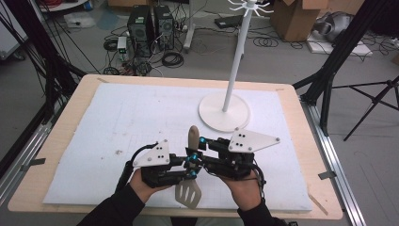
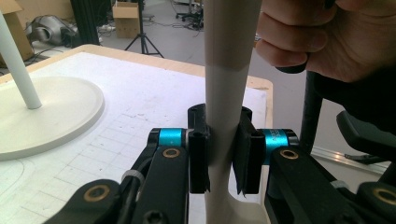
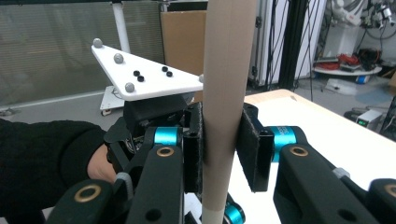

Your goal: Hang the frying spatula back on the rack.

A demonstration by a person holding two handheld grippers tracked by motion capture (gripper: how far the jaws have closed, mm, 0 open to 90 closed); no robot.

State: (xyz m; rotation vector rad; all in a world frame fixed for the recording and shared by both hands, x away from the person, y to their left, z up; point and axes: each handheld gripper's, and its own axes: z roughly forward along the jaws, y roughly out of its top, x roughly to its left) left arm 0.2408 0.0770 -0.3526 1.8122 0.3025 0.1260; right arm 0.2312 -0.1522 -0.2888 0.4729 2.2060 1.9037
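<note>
A slotted spatula with a pale head and a tan wooden handle is held over the near middle of the table, handle pointing away from me. My left gripper is shut on the pale neck of the spatula, just below where the wood begins. My right gripper is shut on the tan handle a little farther up. In the left gripper view the left gripper pinches the neck between both pads. The right gripper clamps the handle the same way.
A white hook stand rises from its round base beyond the grippers, right of centre. A white gridded mat covers the wooden table. Computers, cables, boxes and black tripod legs stand on the floor around the table.
</note>
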